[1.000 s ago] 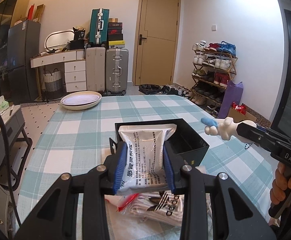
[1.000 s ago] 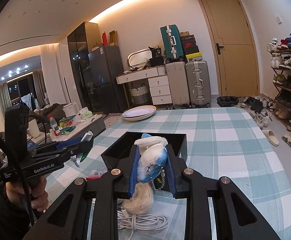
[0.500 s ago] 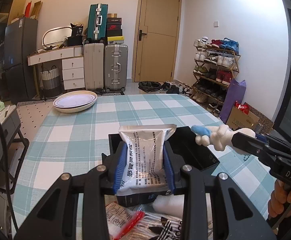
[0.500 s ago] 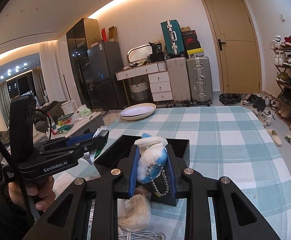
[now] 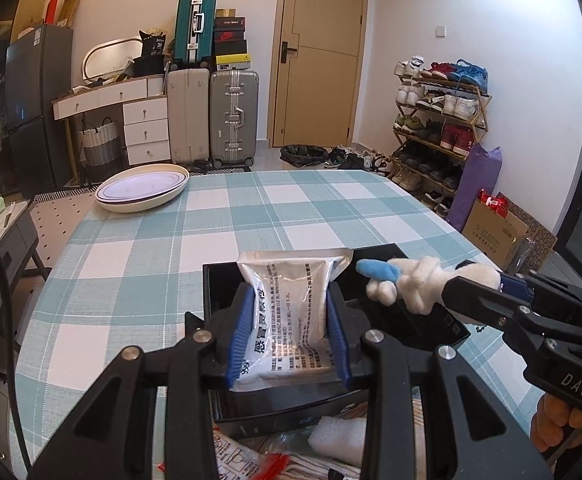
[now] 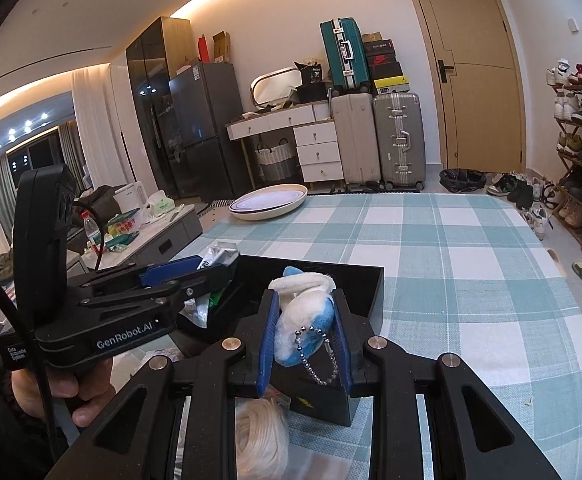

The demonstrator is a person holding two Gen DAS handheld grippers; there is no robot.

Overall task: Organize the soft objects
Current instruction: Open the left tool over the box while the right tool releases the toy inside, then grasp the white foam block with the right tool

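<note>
My left gripper [image 5: 287,300] is shut on a silvery-white sachet [image 5: 289,312] printed with dark text, held upright over the near-left part of a black open box [image 5: 443,322]. In the right wrist view the same gripper [image 6: 227,266] comes in from the left, over that box's left wall. My right gripper [image 6: 304,307] is shut on a small white and blue plush keychain [image 6: 303,318] whose bead chain [image 6: 319,354] dangles in front. It hangs over the black box [image 6: 375,292]. In the left wrist view the plush [image 5: 407,284] pokes in from the right.
A checked teal cloth covers the table [image 5: 299,208], with a cream tray [image 5: 143,192] at its far left corner. Near me lie a white foam piece [image 5: 339,438], printed packets [image 5: 251,462] and a cream yarn bundle [image 6: 261,436]. A hand [image 6: 71,384] grips the left tool.
Both grippers have moved forward and slightly down, with the sachet and the plush now over the black box. The box has come nearer in both views. Neither grip has changed.
</note>
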